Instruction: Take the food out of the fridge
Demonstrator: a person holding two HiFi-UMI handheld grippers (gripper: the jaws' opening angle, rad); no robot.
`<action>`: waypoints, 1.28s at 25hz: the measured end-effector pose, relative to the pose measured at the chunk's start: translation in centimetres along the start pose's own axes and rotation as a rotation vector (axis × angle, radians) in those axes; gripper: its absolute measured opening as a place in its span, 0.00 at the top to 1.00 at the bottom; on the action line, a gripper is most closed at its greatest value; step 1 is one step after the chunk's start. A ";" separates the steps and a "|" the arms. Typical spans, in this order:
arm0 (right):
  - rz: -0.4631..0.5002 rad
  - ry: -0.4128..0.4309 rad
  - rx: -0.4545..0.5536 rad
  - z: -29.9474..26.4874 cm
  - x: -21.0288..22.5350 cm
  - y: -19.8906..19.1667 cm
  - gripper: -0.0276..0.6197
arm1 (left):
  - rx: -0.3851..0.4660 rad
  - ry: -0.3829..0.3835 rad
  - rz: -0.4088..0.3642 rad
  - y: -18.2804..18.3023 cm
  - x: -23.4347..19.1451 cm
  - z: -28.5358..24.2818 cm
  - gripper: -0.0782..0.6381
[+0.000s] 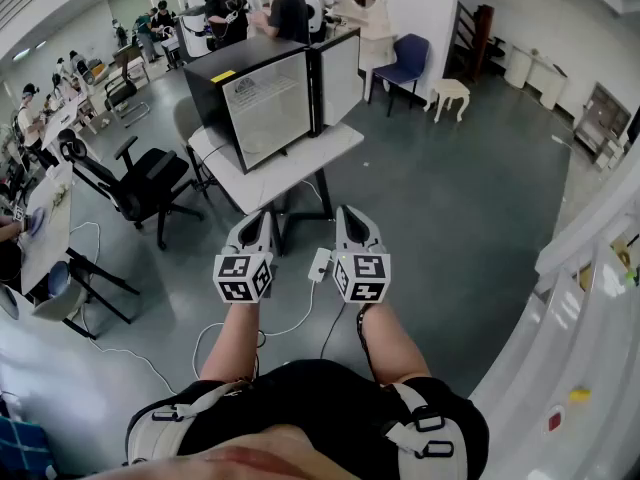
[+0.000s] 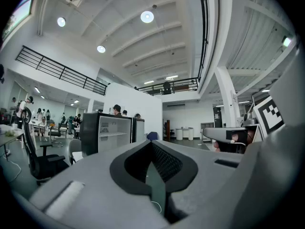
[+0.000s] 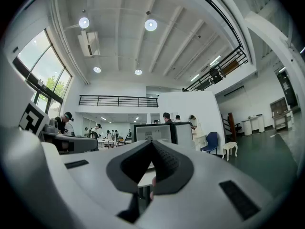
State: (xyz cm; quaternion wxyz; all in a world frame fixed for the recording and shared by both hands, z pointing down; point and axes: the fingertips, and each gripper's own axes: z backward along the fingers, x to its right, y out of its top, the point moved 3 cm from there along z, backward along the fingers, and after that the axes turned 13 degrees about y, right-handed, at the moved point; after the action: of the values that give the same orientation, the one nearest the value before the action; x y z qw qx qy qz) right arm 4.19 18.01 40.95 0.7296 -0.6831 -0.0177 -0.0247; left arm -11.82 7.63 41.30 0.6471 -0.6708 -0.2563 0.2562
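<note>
A black mini fridge point(image 1: 262, 103) with a glass door stands on a white table point(image 1: 300, 163) ahead of me. The door looks closed, and I make out no food behind the glass. A second cabinet point(image 1: 340, 73) stands against its right side. My left gripper point(image 1: 252, 230) and right gripper point(image 1: 352, 226) are held level, side by side, pointing at the fridge and well short of the table. In the left gripper view the left gripper point(image 2: 152, 144) has its jaws together, empty, with the fridge point(image 2: 107, 132) far off. The right gripper point(image 3: 153, 144) is likewise shut on nothing, facing the fridge point(image 3: 152, 132).
A black office chair point(image 1: 150, 183) stands left of the table, a blue chair point(image 1: 405, 63) and a white stool point(image 1: 452, 93) to the right. A power strip point(image 1: 320, 263) and cables lie on the floor below the grippers. People point(image 1: 285, 8) stand behind the fridge. A white railing point(image 1: 590, 298) runs along the right.
</note>
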 end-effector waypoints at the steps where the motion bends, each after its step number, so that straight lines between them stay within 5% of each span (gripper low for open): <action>1: -0.001 -0.006 0.000 0.2 0.3 -0.1 0.95 | -0.002 -0.010 -0.002 -0.1 0.3 -0.2 0.89; 18: -0.027 0.029 0.010 -2.9 -1.6 -0.2 0.95 | -0.001 -0.021 -0.003 0.4 -2.6 -1.8 0.89; 32: -0.037 -0.004 0.019 -9.3 -7.8 -2.0 0.95 | 0.011 -0.057 0.016 -0.7 -12.1 -3.1 0.89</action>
State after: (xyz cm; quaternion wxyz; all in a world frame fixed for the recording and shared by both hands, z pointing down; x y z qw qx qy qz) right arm -3.81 8.65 41.81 0.7356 -0.6757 -0.0320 -0.0365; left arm -18.68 -2.79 42.20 0.6413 -0.6615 -0.2678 0.2818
